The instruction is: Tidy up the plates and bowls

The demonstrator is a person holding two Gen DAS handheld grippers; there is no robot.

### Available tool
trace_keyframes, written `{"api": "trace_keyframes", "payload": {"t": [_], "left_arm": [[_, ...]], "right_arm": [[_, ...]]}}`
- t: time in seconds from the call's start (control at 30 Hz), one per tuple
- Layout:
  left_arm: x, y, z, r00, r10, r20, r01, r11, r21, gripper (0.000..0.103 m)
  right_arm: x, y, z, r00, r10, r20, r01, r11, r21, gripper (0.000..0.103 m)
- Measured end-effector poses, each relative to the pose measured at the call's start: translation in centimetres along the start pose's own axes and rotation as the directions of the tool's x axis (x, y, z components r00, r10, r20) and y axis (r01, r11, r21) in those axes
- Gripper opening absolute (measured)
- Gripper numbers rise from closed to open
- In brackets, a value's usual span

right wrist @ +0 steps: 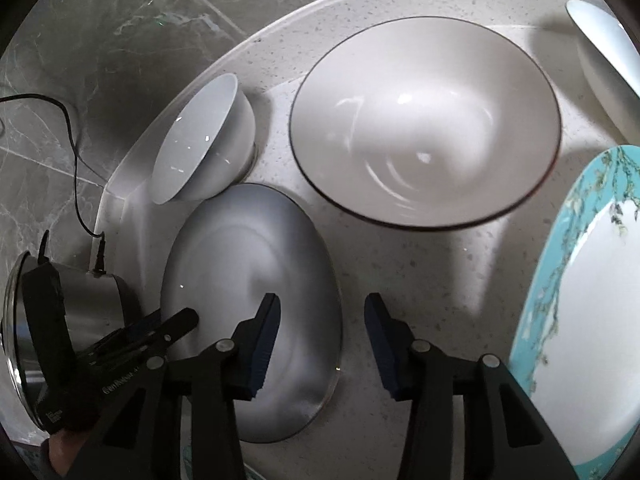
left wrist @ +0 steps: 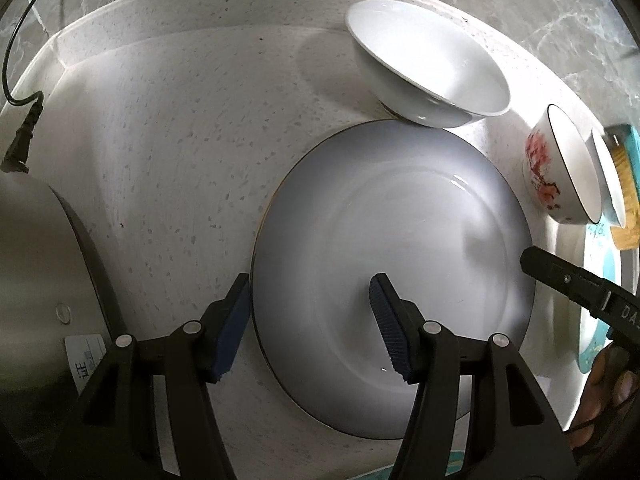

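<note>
Step in hand: two-claw pickup of grey plate (left wrist: pixel 394 276), flat on table (left wrist: pixel 168 152), just this side of tilted white bowl (left wrist: pixel 428 80).

Left claw (left wrist: pixel 308 330) half open, straddling plate's near-left rim, pads not yet pressing.

Right claw (right wrist: pixel 320 346) half open over opposite rim, empty; contact unclear, probably none.

Next: close both on rim, lift level, clear of white bowl and dark-rimmed bowl (right wrist: pixel 424 120) beyond plate.

A: Where is the plate (left wrist: pixel 394 276)?
B: Flat on the surface (left wrist: pixel 168 152), with the kettle (left wrist: pixel 44 264) to its left.
A: And the bowls?
B: A small bowl (left wrist: pixel 428 68) sits just behind the plate; a wider bowl (right wrist: pixel 424 120) stands to the right, beside a patterned plate (right wrist: pixel 576 320).
</note>
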State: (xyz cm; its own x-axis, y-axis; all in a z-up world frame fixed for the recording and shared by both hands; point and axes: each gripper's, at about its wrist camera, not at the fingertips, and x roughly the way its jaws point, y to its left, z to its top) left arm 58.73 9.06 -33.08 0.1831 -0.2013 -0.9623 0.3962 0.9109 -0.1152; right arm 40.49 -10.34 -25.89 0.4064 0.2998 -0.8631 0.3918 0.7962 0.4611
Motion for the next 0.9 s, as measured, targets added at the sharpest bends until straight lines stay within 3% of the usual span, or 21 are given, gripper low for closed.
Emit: {"api": "trace_keyframes", "payload": {"t": [0.13, 0.23, 0.3, 0.37, 0.5, 0.6, 0.9], "left_arm": [[-0.1, 0.0, 0.0, 1.0, -0.004, -0.001, 0.004, 1.0, 0.014, 0.054], [-0.2, 0.6, 0.3, 1.0, -0.007, -0.006, 0.007, 1.0, -0.001, 0.046], [-0.3, 0.7, 0.3, 1.0, -0.007, -0.005, 0.007, 1.0, -0.004, 0.044], [-0.3, 0.6, 0.3, 1.0, -0.003, -0.004, 0.003, 1.0, -0.003, 0.043], [-0.5, 1.2, 0.5, 1.0, 0.001, 0.003, -0.001, 1.0, -0.006, 0.042], [-1.3, 2.6, -0.3, 1.0, 0.011, 0.011, -0.01, 1.0, -0.01, 0.034], [-2.3, 3.5, -1.3, 1.0, 0.014, 0.027, -0.013, 1.0, -0.014, 0.031]], "right_arm": [[0.6, 1.2, -0.1, 1.0, 0.017, -0.025, -0.017, 1.0, -0.01, 0.051], [0.6, 1.8, -0.3, 1.0, -0.015, -0.013, 0.014, 0.999, -0.047, 0.05], [0.7, 1.9, 0.0, 0.999, -0.039, -0.004, 0.039, 0.998, -0.049, 0.042], [0.5, 1.2, 0.3, 0.998, -0.056, -0.003, 0.056, 0.997, -0.049, 0.023], [0.6, 1.4, 0.7, 0.998, -0.063, -0.012, 0.062, 0.996, -0.068, 0.023], [0.7, 1.5, 0.7, 0.998, -0.061, -0.007, 0.061, 0.996, -0.07, 0.023], [0.2, 0.5, 0.2, 0.998, -0.06, -0.003, 0.06, 0.996, -0.07, 0.023]]}}
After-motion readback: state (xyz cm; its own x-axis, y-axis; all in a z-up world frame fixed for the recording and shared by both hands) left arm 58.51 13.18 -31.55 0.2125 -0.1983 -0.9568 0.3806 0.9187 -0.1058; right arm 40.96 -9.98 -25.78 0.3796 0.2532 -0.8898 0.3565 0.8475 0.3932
